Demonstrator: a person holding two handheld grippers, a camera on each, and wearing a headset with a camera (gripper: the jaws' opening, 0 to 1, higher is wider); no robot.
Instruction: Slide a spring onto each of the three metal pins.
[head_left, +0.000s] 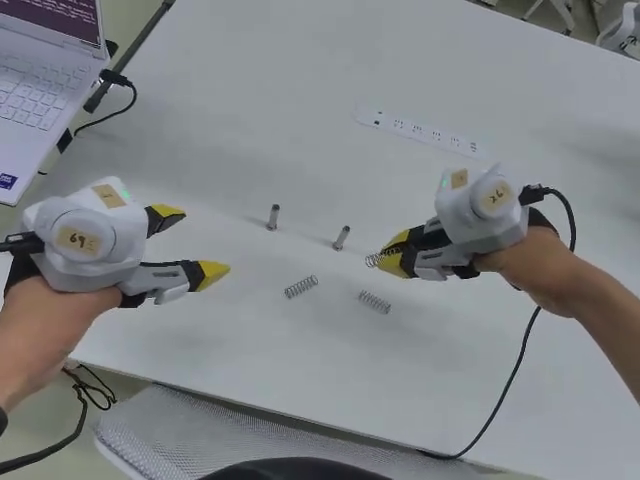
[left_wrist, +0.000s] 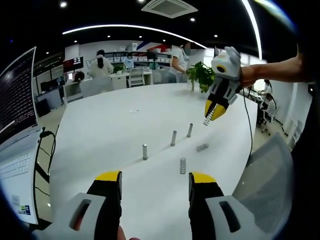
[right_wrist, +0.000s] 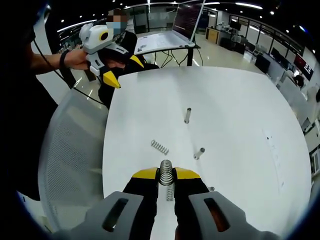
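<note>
A spring (right_wrist: 165, 172) sits pinched between the yellow-tipped fingers (right_wrist: 145, 175) of the right gripper (head_left: 390, 256). The fingers are closed down to the coil's width and hold it raised above the white table (head_left: 300, 100), just beside the nearest pin (head_left: 341, 238). A second pin (head_left: 273, 217) stands further to the left in the head view. The left gripper view shows three pins in a row, the third pin (left_wrist: 190, 130) lying closest to the held coil; all three are bare. Two more coils lie flat on the table on the person's side of the pins, a loose spring (head_left: 300, 287) and another loose spring (head_left: 374, 301), near each other but not touching. The left gripper (head_left: 195, 242) hangs over the table's near edge, well apart from the pins, its fingers spread wide with nothing between them. A power strip (head_left: 420, 130) lies beyond the pins, and a laptop (head_left: 40, 60) sits at the far left corner.
</note>
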